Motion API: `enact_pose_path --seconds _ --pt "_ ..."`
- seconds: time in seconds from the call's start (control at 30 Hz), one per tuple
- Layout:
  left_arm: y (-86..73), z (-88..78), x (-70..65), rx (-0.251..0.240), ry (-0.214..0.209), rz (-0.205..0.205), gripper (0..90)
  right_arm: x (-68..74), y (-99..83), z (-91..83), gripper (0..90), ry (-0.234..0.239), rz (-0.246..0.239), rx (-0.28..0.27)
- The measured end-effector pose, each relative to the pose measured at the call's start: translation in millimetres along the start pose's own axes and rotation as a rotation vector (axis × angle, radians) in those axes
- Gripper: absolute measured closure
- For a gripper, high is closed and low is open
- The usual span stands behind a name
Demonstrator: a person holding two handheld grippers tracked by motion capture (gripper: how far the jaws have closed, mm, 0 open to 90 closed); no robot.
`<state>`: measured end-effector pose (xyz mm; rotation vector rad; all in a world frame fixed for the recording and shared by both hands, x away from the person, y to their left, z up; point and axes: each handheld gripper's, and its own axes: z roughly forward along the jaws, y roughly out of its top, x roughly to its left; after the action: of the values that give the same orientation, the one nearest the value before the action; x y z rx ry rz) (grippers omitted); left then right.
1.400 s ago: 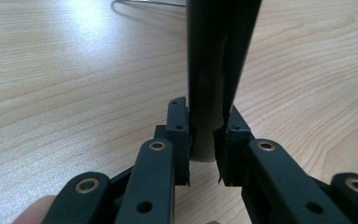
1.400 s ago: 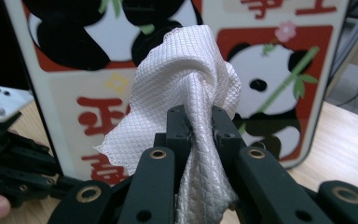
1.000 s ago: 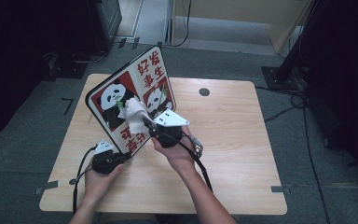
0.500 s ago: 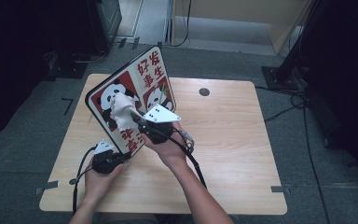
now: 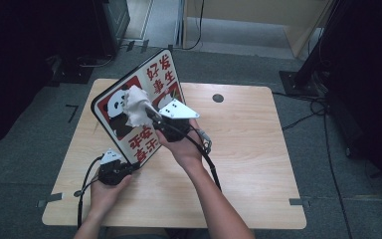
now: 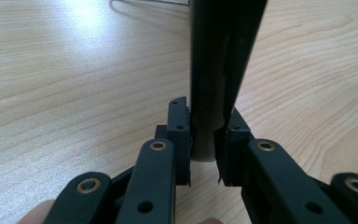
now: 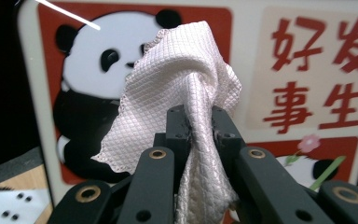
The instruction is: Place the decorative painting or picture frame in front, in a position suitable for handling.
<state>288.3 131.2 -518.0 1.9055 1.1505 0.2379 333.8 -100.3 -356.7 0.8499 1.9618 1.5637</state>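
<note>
A panda picture board (image 5: 144, 117) with red Chinese characters stands tilted on the wooden table (image 5: 258, 164). My left gripper (image 5: 129, 167) is shut on its lower corner; in the left gripper view the pads clamp the board's dark edge (image 6: 212, 93). My right gripper (image 5: 151, 115) is shut on a bunched white cloth (image 5: 134, 107), pressed against the panda's picture. In the right gripper view the cloth (image 7: 186, 79) bulges out from between the jaws in front of the board (image 7: 303, 70).
A round cable hole (image 5: 218, 98) sits near the table's far edge. Cables trail from both grippers across the table. Dark equipment and stands surround the table on the grey floor.
The right gripper has carried the cloth up and to the left across the board, from its middle onto the panda. The left gripper and board stay where they were.
</note>
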Motion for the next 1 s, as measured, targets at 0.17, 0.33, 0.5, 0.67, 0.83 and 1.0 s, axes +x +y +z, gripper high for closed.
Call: enact_pose_path --seconds 0.17,0.33,0.5,0.67,0.83,1.0 --pt "0.1 0.0 0.0 0.000 0.000 -0.001 79.1 -7.7 6.6 1.7 81.0 -0.016 0.016 -0.013" --pt "0.3 0.2 0.4 0.001 -0.005 0.002 79.2 6.1 6.0 6.2 80.9 0.023 -0.003 -0.009" --pt "0.3 0.2 0.3 0.004 -0.010 0.007 79.3 25.7 6.2 13.5 80.8 0.072 -0.022 -0.012" --pt "0.5 0.2 0.5 0.006 -0.012 0.008 79.3 41.8 11.0 16.9 80.8 0.124 -0.044 -0.024" --pt "0.5 0.1 0.3 0.007 -0.011 0.009 79.3 48.1 18.1 20.2 80.7 0.141 -0.079 -0.031" --pt "0.5 0.3 0.3 0.006 -0.011 0.012 79.3 34.1 23.5 23.4 80.7 0.080 -0.039 -0.043"
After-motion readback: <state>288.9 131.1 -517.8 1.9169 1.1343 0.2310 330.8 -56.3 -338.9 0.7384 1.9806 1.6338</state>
